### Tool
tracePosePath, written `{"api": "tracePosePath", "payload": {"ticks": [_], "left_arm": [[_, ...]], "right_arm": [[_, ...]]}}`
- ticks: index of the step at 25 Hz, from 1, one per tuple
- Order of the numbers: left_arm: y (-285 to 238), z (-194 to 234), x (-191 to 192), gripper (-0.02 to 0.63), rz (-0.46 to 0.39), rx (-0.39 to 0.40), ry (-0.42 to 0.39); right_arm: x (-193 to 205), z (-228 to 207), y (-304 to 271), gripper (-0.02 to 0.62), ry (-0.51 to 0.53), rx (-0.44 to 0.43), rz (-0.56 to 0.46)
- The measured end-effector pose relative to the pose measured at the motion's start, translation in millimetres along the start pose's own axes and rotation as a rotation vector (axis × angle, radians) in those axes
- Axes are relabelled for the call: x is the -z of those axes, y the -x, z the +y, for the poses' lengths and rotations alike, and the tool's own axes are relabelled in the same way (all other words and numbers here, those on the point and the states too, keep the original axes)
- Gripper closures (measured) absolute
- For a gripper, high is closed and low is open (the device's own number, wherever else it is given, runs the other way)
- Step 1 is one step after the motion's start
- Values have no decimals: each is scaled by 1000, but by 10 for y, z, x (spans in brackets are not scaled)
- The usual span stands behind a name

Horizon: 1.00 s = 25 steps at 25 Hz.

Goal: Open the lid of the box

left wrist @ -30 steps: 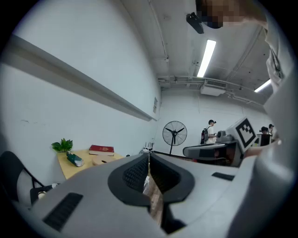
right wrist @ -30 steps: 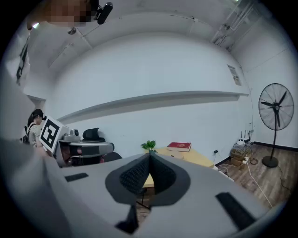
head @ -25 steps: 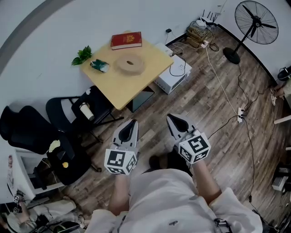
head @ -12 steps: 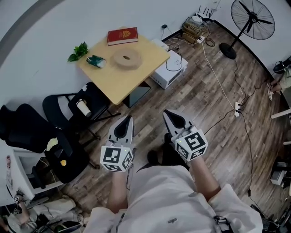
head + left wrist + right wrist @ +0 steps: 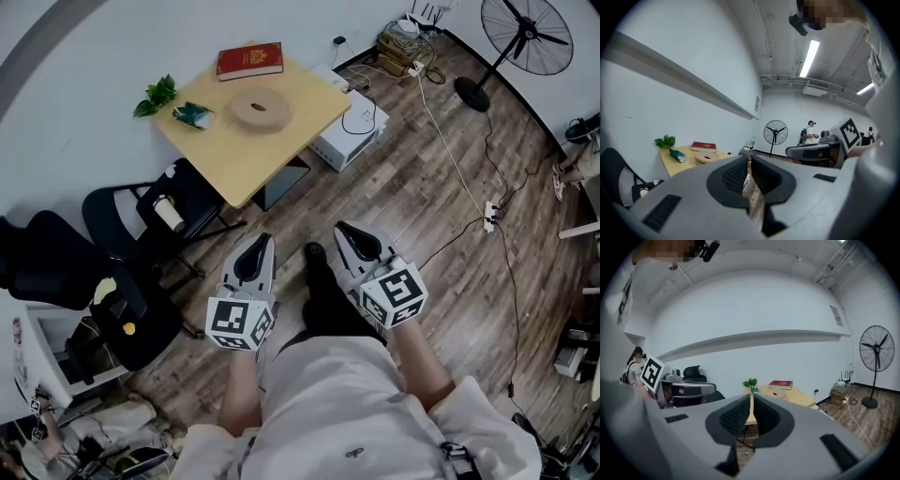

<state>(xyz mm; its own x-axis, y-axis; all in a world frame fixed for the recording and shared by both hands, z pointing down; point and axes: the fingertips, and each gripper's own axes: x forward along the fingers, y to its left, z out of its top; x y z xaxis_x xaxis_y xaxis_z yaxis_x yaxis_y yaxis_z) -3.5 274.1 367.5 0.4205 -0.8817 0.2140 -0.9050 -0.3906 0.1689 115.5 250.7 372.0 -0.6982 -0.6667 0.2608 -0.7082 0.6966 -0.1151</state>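
A flat red box [image 5: 250, 60] that looks like a book lies at the far edge of a light wooden table [image 5: 281, 141], well ahead of me; it also shows small in the left gripper view [image 5: 704, 146] and the right gripper view [image 5: 781, 385]. My left gripper [image 5: 260, 240] and right gripper [image 5: 343, 228] hang side by side at waist height over the floor, far short of the table. The left gripper [image 5: 749, 159] is shut and empty. On the right gripper [image 5: 751, 397] the jaws are just beginning to part, with nothing between them.
On the table lie a round wooden ring [image 5: 259, 108], a green object [image 5: 192, 114] and a small plant [image 5: 155, 96]. Black chairs [image 5: 131, 211] with a cup [image 5: 170, 214] stand left of it, a white unit [image 5: 352, 131] to its right. Cables [image 5: 450, 159] cross the floor; a fan [image 5: 520, 37] stands far right.
A dark shoe has stepped forward between the two grippers. The table has slid slightly up and left in the head view. Both grippers stay close together and empty.
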Motion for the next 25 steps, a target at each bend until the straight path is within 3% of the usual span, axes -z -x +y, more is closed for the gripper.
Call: {"api": "tracePosePath", "payload": {"ticks": [4, 6, 9, 25], "left_arm": [[-137, 62, -16, 588, 12, 18, -13], [-212, 117, -7, 525, 23, 29, -19], [-339, 223, 11, 503, 35, 32, -18], [-1052, 804, -268, 486, 60, 6, -13]], "right_arm": [[-27, -82, -156, 538, -4, -11, 5], [-56, -119, -258, 505, -3, -14, 3], [-88, -164, -413, 449, -4, -30, 2], [-389, -672, -1424, 437, 33, -99, 33]]}}
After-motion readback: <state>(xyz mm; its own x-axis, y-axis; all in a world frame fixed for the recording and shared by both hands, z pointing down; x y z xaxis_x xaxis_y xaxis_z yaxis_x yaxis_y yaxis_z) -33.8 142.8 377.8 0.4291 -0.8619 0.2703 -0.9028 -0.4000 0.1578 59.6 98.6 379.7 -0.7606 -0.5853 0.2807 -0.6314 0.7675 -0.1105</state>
